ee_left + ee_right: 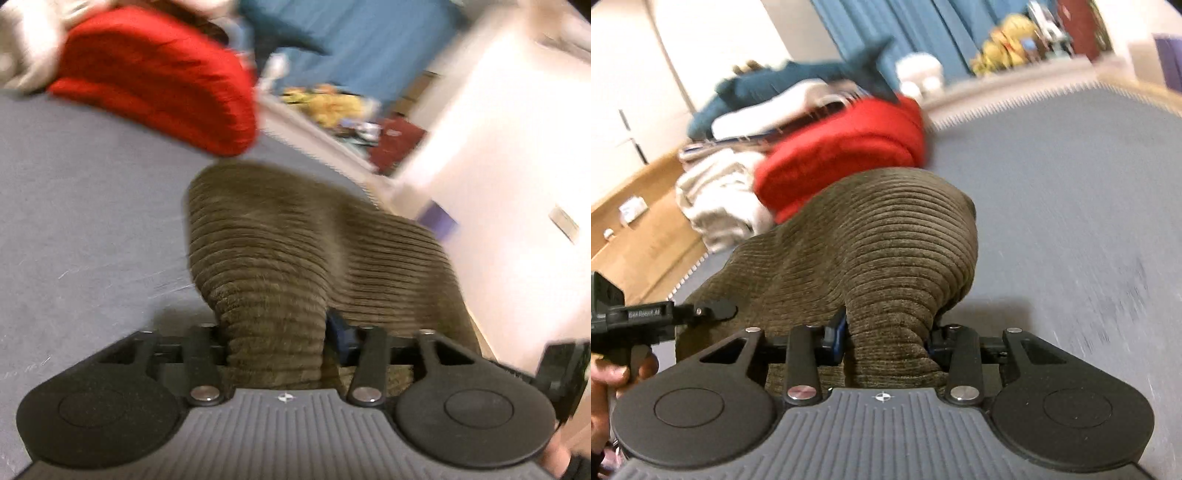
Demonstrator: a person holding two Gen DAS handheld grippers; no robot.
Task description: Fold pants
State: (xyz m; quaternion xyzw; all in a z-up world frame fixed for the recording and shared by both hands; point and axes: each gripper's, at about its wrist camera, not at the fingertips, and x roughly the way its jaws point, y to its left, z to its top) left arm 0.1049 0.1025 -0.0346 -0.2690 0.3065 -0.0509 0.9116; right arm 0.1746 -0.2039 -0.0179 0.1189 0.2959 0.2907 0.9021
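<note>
Brown corduroy pants [295, 240] lie on a grey sheet [81, 221], and one end is lifted toward the camera. My left gripper [277, 332] is shut on a bunched fold of that corduroy, which fills the gap between its fingers. In the right wrist view the same pants [886, 240] rise in a hump. My right gripper [886, 332] is shut on another gathered fold, pinched between its blue pads [836, 332]. The left gripper [646, 317] shows at the left edge, held by a hand [613, 373] close beside the right one. Both views are blurred.
A folded red garment [159, 81] lies just beyond the pants, next to pale grey clothes [716, 199] and a blue plush shark [798, 85]. The grey sheet's edge [332, 147] runs close on the far side, with a white wall [498, 129] and blue curtains [886, 22] behind.
</note>
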